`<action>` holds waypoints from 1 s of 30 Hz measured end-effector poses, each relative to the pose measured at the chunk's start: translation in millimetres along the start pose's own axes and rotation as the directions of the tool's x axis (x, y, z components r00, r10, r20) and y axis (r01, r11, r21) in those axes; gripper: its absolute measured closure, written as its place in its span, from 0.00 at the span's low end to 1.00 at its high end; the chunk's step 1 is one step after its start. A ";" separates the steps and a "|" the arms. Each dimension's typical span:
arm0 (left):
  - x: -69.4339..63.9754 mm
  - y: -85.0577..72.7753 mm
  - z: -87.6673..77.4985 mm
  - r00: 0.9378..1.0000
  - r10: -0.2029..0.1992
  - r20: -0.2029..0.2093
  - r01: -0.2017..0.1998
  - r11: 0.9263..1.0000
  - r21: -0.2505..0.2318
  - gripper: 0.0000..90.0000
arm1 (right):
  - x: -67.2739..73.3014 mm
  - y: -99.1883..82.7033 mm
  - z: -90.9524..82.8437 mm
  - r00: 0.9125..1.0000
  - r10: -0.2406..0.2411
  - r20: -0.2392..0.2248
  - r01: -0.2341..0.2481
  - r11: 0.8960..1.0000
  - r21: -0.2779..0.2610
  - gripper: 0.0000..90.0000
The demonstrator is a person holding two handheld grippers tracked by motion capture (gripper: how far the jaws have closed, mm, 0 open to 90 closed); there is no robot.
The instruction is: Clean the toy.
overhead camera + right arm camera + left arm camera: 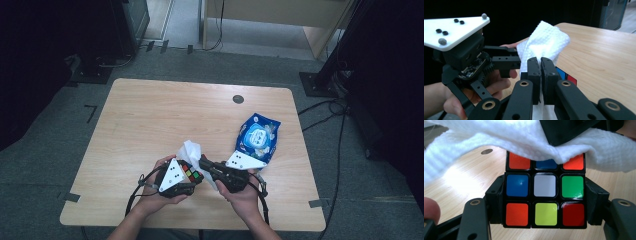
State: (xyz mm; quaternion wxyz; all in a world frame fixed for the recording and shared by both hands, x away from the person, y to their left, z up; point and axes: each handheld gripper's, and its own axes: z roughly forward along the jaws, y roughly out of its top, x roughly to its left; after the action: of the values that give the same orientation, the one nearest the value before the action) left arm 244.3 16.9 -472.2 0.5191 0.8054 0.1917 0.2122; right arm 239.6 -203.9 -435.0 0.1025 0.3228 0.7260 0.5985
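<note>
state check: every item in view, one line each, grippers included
Left gripper: shut on the cube, one jaw on each side.
Right gripper: shut on the white wipe.
Rubik's cube: scrambled, held off the table, top row partly covered by the wipe.
White wipe: crumpled, draped over the cube.
Blue wipes pack: lying flat on the table, untouched.

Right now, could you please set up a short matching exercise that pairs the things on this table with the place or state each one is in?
Things:
1. puzzle cube
2. white cloth
3. blue packet
4. round grommet

Places or states:
A. lying flat on the table, touched by no gripper
B. clamped between the jaws of the left hand-held gripper
C. set into the tabletop near its far edge
D. pinched in the right hand-held gripper and draped over the cube

Pairs: 1-B, 2-D, 3-A, 4-C
</note>
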 end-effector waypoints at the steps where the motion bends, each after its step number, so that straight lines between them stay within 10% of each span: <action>1: -0.1 -0.3 0.2 1.000 -0.001 0.000 0.001 1.000 0.000 0.38 | -1.6 -0.6 0.1 1.000 0.003 -0.005 -0.003 1.000 0.002 0.97; 20: 4.0 4.0 -9.3 1.000 0.002 0.004 -0.002 0.999 -0.042 0.38 | -29.0 -12.4 0.8 0.996 0.083 0.022 -0.084 0.996 0.036 0.97; 30: 13.5 3.1 -12.5 0.999 -0.041 -0.018 0.040 0.998 -0.056 0.38 | -69.1 -36.4 0.7 0.965 0.063 0.253 -0.107 0.981 0.162 0.97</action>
State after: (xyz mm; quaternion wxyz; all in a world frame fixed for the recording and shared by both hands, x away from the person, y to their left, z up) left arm 249.2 32.2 -462.8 0.5436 0.7845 0.2073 0.2146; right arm 280.7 -246.9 -485.7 0.1374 0.4334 0.7427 0.4916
